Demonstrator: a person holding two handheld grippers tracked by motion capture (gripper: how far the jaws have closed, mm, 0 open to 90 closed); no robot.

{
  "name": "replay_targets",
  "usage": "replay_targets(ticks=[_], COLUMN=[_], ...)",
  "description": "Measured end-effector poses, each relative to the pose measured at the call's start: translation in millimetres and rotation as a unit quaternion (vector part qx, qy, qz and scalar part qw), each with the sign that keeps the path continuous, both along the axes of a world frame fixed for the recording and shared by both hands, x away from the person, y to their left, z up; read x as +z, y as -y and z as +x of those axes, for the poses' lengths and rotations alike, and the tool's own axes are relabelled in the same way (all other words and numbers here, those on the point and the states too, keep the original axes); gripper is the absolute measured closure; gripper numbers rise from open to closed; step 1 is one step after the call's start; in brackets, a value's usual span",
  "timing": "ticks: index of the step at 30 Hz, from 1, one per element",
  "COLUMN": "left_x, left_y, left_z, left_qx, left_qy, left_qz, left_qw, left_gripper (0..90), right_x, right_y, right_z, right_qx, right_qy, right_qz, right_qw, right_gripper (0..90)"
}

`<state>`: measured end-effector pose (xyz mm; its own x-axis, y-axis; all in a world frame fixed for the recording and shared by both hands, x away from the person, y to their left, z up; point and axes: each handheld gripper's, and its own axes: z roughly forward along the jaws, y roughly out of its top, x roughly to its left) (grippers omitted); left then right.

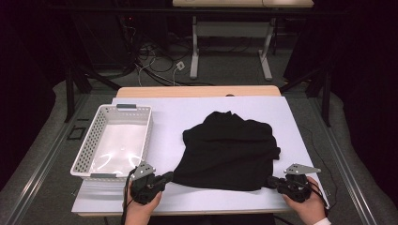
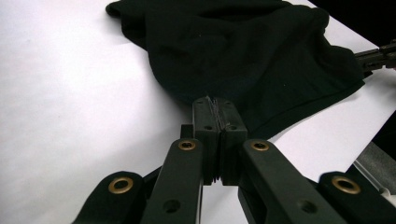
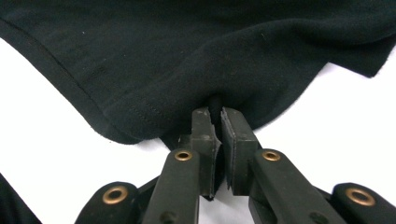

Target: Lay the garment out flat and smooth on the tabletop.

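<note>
Grab step looks done: both tongs clamped on the near hem of the black shirt, which lies crumpled mid-surface, right of the white basket. Left tongs pinch the left corner, right tongs the right. Hands low, at the near edge. Next, probably: lift together and spread evenly.

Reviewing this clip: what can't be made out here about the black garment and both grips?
- Black garment: type unclear; bunched folds hide its shape, high view.
- Left gripper: jaws pressed together at the hem; cloth between them too thin to confirm.
- Basket: near wall hides its front floor.
</note>
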<state>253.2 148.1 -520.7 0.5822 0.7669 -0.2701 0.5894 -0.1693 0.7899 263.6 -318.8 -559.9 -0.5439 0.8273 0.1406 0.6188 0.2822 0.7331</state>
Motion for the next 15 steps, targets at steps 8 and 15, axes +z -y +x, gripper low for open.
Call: replay_targets(ticks=[8,15], left_x=[6.9,17.6], left_y=[-0.3,8.4], left_z=[-5.4,-18.6], left_qx=[-0.003,-0.019], left_qy=[0.000,0.021], left_qz=[-0.018,-0.008], left_qw=[0.9998,0.9996], left_gripper=[89.3,89.3], right_x=[13.3,39.7], right_y=[3.9,10.4], right_z=[-9.9,-27.5], right_qx=[-0.008,-0.003], right_qy=[-0.008,0.022], right_qz=[0.011,0.034], right_qw=[0.9999,0.9992], right_gripper=[85.4,85.5])
